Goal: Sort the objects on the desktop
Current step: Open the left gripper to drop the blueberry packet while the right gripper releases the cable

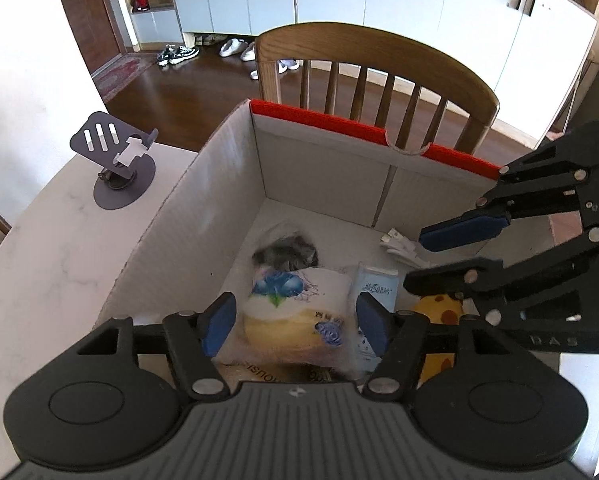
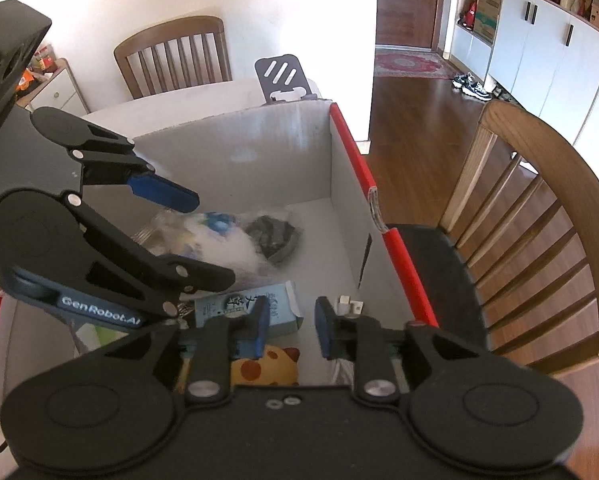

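The snack bag (image 1: 295, 312) lies in the cardboard box (image 1: 171, 216) on the table (image 1: 59, 248), its long axis running away from the left gripper (image 1: 295, 322), whose open jaws flank it without pressing. The right gripper (image 2: 289, 326) hangs open above the box floor.

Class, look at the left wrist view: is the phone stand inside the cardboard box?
No, the phone stand stands on the table, outside the cardboard box.

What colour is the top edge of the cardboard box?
Red, clearest in the left wrist view, along the box's far rim.
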Demonstrator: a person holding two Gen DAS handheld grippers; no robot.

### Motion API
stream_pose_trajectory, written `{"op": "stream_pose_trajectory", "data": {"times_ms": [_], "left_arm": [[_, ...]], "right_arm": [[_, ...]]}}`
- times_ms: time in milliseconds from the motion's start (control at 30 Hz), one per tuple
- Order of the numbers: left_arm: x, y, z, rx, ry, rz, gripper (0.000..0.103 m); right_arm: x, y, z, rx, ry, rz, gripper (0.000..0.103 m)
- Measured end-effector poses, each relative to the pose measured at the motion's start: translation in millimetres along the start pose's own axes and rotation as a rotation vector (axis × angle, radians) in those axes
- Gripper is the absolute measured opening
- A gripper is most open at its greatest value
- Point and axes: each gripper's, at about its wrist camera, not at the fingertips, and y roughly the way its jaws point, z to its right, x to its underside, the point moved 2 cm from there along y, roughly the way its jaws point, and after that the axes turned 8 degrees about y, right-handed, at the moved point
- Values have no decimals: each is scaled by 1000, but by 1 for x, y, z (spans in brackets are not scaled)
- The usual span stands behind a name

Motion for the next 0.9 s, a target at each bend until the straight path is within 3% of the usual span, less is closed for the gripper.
{"op": "stream_pose_trajectory", "data": {"times_ms": [267,900], "left_arm": [[0,-19,0,-12,-9,35,77],[25,-88,15,0,-47,115,78]], "right_arm": [[2,-11,-3,-13,-6,12,36],[8,-55,-23,-52,-38,60,51]]}}
